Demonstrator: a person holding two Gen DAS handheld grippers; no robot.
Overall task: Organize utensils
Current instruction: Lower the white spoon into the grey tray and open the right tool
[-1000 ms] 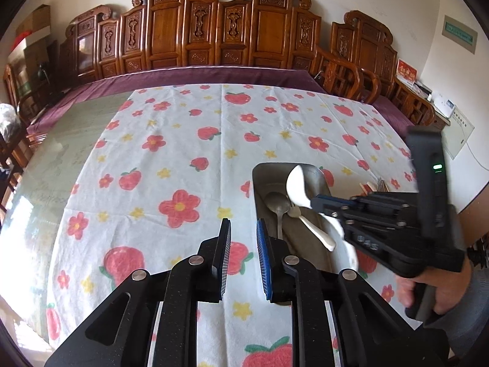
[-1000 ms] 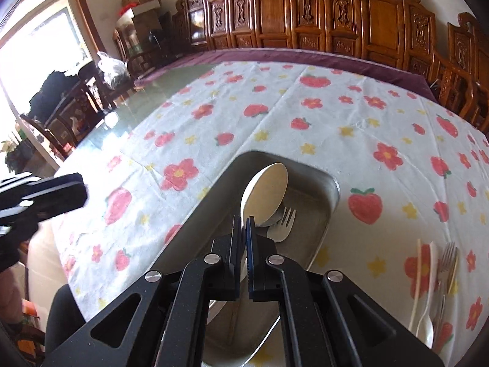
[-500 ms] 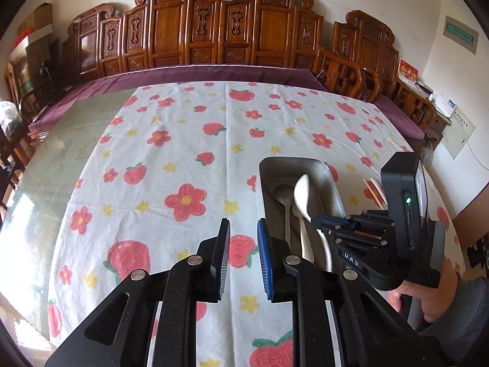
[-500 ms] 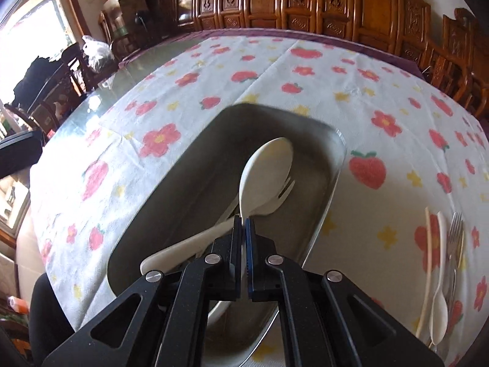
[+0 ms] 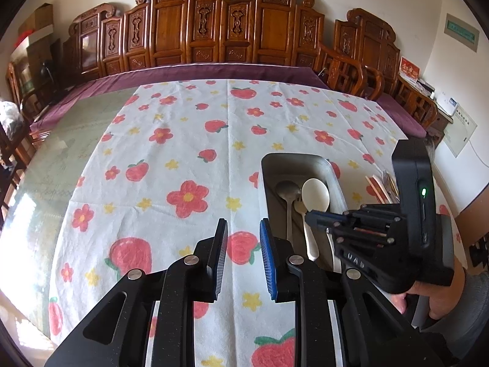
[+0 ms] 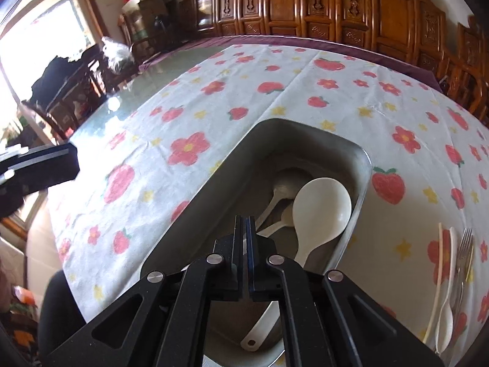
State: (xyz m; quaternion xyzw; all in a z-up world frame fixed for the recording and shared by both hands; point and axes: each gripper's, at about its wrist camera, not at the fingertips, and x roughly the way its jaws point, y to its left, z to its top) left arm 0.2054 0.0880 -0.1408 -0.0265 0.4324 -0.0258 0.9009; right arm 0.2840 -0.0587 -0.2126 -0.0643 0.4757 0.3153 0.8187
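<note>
Risk lay low-centre: my right tongs [image 6: 244, 238], pinched narrow and seemingly empty, hovered over the tray [image 6: 363, 165]; nudging the white spoon [image 6: 318, 211] could scatter utensils. Left tongs [image 5: 243, 244] gaped wide.

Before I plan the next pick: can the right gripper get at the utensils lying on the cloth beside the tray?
Probably yes. The loose utensils lie uncovered on the tablecloth just right of the metal tray, nothing between. The right gripper sits over the tray, jaws closed, so it must open first.

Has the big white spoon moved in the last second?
Yes. The big white spoon has gone down into the metal tray and now lies on its floor, handle no longer between the right gripper fingers.
</note>
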